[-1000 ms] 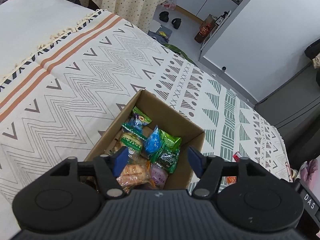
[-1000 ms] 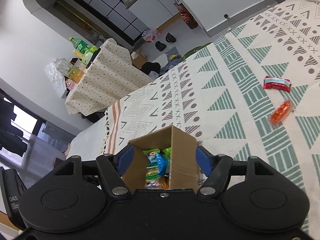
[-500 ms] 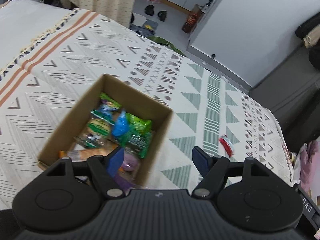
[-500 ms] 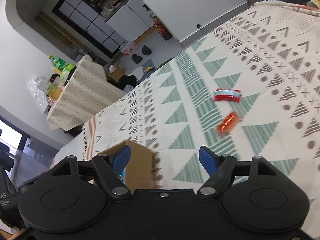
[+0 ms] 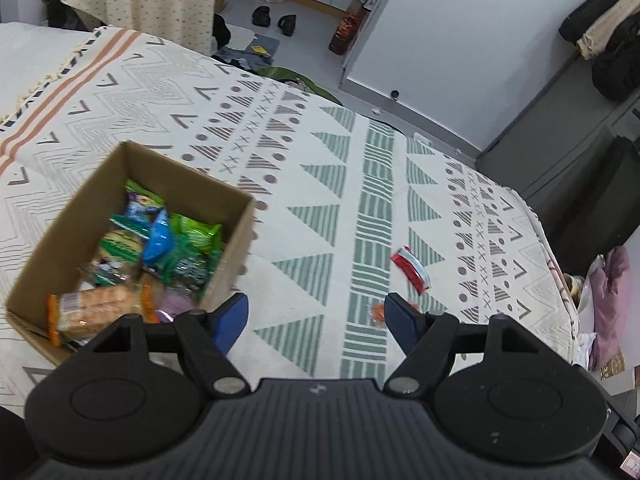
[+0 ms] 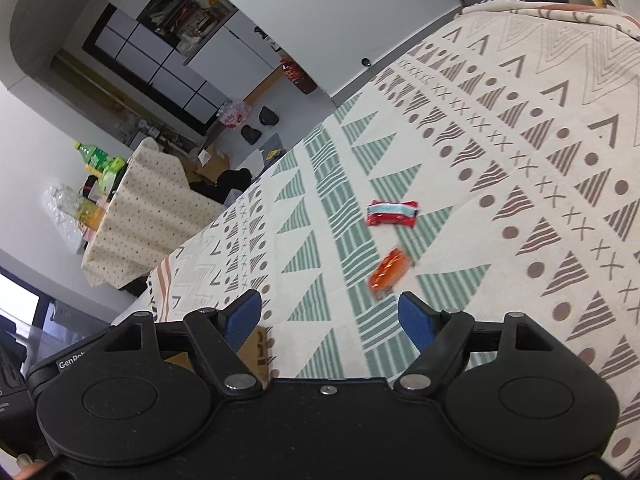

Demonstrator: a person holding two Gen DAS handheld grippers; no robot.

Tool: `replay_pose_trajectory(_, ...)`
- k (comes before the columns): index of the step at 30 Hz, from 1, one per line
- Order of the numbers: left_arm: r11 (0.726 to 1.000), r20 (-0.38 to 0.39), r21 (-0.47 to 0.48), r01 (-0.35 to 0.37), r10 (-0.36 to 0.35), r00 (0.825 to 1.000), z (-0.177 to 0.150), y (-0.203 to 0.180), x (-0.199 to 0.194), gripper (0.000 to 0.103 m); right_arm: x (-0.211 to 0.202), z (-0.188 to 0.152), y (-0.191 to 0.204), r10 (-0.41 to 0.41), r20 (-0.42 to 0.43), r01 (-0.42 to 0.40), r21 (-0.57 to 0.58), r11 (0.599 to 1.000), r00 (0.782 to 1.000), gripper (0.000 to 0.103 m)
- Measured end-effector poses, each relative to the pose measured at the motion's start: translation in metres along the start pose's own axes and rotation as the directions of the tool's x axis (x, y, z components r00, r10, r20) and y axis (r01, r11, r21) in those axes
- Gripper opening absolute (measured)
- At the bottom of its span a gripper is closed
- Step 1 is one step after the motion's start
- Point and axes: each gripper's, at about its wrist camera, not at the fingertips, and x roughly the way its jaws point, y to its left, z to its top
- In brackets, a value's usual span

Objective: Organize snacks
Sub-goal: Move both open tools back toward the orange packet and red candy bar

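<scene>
Both grippers' fingers spread wide, empty. Left gripper [image 5: 316,320]: cardboard box [image 5: 60,240] of snacks left of its fingers. Right gripper [image 6: 330,320]: red packet [image 6: 392,213] and orange packet [image 6: 390,270] ahead on the patterned bedspread [image 6: 520,160]; cabinets [image 6: 160,52] beyond.

box [image 5: 240,236]: matt cardboard | wrappers [image 6: 392,213]: glossy plastic | blanket [image 5: 320,184]: woven cloth

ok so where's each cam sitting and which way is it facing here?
Left wrist: on the left gripper, looking down across the bedspread at the cardboard box of snacks; both blue fingers open.
Right wrist: on the right gripper, facing the red packet and orange packet; fingers open, box corner below.
Shared: both packets, box, bedspread.
</scene>
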Motion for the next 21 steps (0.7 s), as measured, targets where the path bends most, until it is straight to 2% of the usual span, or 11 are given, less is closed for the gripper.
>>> replay_pose_trajectory(10,0.999,-0.044,0.051,-0.007,0.009,0.999,-0.009,-0.035,0.032,0.074,0.009,0.013,-0.035,0.027,-0.018,-0.026,0.051,0.998,0.999,0.074)
replay_pose_trajectory(21,0.993,-0.141,0.108,-0.046,0.062,0.988,-0.021,-0.064,0.086,0.074,0.027,0.03,-0.072,0.014,-0.043,-0.01,0.097,0.995,0.999,0.073)
